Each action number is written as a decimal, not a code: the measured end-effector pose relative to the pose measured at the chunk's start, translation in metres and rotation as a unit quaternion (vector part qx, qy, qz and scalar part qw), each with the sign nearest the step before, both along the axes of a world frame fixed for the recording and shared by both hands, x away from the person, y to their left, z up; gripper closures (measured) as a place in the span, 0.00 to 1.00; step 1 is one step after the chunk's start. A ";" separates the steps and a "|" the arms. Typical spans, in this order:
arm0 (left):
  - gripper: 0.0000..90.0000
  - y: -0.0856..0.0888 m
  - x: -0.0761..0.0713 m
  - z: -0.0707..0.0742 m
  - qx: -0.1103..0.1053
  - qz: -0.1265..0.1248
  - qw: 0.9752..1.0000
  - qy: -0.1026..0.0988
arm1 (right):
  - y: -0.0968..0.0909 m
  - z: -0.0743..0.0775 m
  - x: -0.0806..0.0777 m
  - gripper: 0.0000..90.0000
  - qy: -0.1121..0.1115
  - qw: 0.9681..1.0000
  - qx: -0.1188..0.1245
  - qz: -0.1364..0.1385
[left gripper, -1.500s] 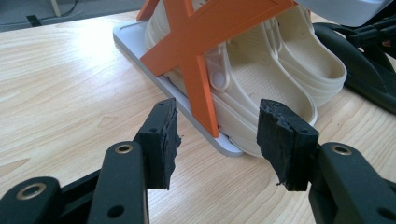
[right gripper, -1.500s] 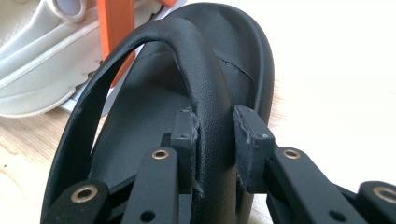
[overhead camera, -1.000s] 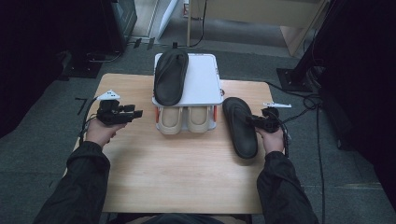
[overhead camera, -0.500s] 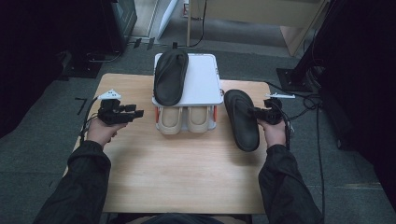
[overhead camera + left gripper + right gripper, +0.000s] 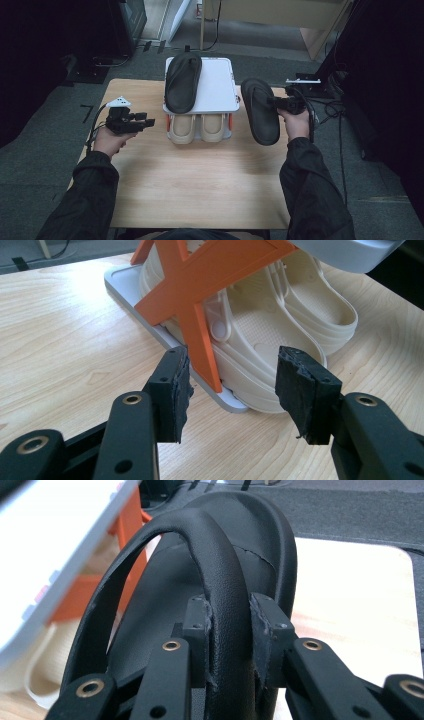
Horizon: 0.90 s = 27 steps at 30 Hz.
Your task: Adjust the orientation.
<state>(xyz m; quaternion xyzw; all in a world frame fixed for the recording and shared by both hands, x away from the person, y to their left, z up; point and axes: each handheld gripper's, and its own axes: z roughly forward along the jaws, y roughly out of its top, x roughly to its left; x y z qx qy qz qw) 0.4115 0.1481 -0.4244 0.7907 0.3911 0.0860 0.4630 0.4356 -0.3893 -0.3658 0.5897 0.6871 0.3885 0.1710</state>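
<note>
Right gripper [image 5: 278, 103], high view: jaws closed on the strap of a black rubber flip-flop sandal [image 5: 260, 111]. The sandal is held at about 3 o'clock of the rack, its long axis running from 12 to 6 o'clock, just beside the rack's right edge. In the right gripper view [image 5: 227, 630] the pads press on either side of the strap [image 5: 220, 570], with the sole [image 5: 150, 610] behind it.

Left gripper [image 5: 142, 122], high view: at about 9 o'clock of the rack, pointing toward it, near but apart. In the left gripper view [image 5: 232, 385] the jaws stand open with nothing between the pads; the orange cross-shaped plastic side brace [image 5: 200, 285] of the rack sits just beyond the left pad.

Two-tier shoe rack with white plastic shelves [image 5: 220, 90]: stands at the 12 o'clock side of the light wooden table [image 5: 200, 185].

Top shelf: a second black flip-flop sandal [image 5: 182, 82] lies on the left half, its long axis from 12 to 6 o'clock. The right half is bare.

Lower shelf: a pair of cream moulded clogs [image 5: 197, 127], side by side and touching, their ends toward 6 o'clock. In the left gripper view the nearer clog [image 5: 260, 345] rests against the brace on the grey base shelf [image 5: 125, 282].

The person's dark-sleeved forearms enter from 6 o'clock.
</note>
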 end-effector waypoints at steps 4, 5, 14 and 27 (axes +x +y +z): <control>0.53 0.000 0.000 0.000 -0.001 -0.002 1.000 0.002 | 0.004 0.020 0.007 0.80 -0.010 1.000 0.000 0.000; 0.53 0.000 0.000 0.000 -0.001 0.000 1.000 0.000 | 0.006 0.025 0.009 0.80 -0.013 1.000 -0.001 0.000; 0.53 -0.002 -0.001 0.000 -0.005 -0.006 1.000 -0.003 | 0.029 0.069 0.027 0.79 -0.034 0.999 0.000 0.010; 0.53 0.000 0.000 -0.001 -0.010 -0.012 1.000 0.001 | 0.099 0.069 0.062 0.79 -0.023 0.999 0.003 0.040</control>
